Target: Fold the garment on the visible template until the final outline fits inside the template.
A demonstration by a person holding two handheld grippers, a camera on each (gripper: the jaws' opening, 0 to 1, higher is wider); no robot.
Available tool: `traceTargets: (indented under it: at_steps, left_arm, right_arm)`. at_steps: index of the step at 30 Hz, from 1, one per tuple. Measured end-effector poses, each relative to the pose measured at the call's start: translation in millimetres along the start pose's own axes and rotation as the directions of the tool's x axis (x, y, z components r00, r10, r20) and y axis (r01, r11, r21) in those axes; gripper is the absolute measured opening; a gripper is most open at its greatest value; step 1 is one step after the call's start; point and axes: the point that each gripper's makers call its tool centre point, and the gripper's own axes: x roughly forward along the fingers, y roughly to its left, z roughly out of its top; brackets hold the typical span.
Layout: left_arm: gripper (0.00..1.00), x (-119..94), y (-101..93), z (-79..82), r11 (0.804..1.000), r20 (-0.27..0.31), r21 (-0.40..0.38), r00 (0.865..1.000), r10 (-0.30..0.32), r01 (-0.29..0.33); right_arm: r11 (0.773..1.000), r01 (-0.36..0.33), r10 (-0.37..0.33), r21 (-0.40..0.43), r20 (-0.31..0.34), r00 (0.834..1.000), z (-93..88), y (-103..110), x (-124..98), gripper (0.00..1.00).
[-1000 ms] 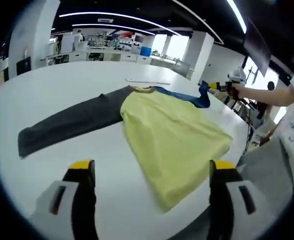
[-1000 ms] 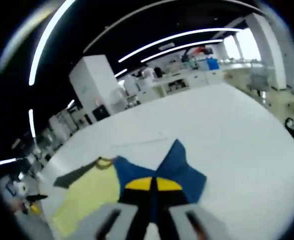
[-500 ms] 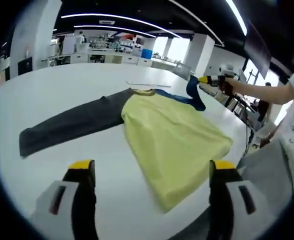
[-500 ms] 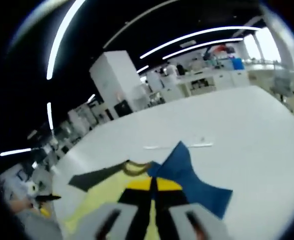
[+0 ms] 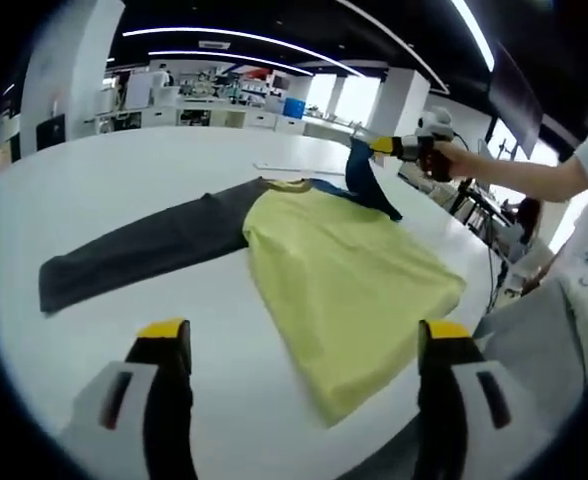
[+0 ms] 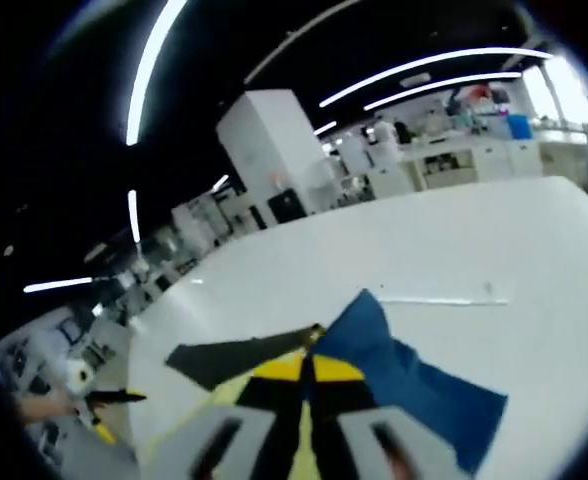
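1. Yellow cloth made up the body of the garment (image 5: 349, 290), which lay flat on the white bench (image 5: 114, 170), with a dark grey sleeve (image 5: 139, 250) stretched out toward 9 o'clock in the left gripper view.
2. The blue sleeve (image 6: 414, 375) was lifted off the bench, clamped between the closed jaws of the right gripper (image 6: 307, 372); in the left gripper view that gripper (image 5: 389, 147) hung at about 1 o'clock above the collar end, the blue cloth (image 5: 364, 180) draping down from it.
3. The left gripper (image 5: 304, 345) hovered above the near bench edge with its jaws spread wide and nothing between them, the garment's hem just ahead of them toward 12 to 1 o'clock.
4. The garment's long axis ran from the hem near the left jaws away to the collar; the sleeves crossed it from 9 to 1 o'clock.
5. A pale strip (image 5: 296, 166) lay on the bench just past the collar; I could not tell if it belonged to the template.
6. Judged from this, the blue sleeve was to be carried toward 9 o'clock over the yellow body, and the right gripper was the one placed for it; the grey sleeve lay nearer the left.
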Motion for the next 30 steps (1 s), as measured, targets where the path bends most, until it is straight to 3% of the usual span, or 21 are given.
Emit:
traceTargets:
  at_steps: [9, 20, 30]
  left_arm:
    - [0.91, 2.3, -0.4, 0.0, 1.0, 0.004, -0.004, 1.0, -0.005, 0.005]
    - [0.91, 2.2, 1.4, -6.5, 1.0, -0.009, -0.02, 1.0, 0.001, -0.001]
    - [0.91, 0.6, 3.9, -8.9, 1.0, -0.011, -0.028, 1.0, 0.005, -0.005]
  right_arm:
    - [0.996, -0.083, 0.083, -0.015, -0.029, 0.996, -5.3, 36.0, 46.3, 0.0]
    - [0.989, -0.144, 0.145, 0.015, -0.025, 0.989, -8.5, 72.2, 83.0, 0.0]
    - [0.983, -0.181, 0.182, 0.015, -0.057, 0.982, -27.2, 103.4, 108.8, 0.0]
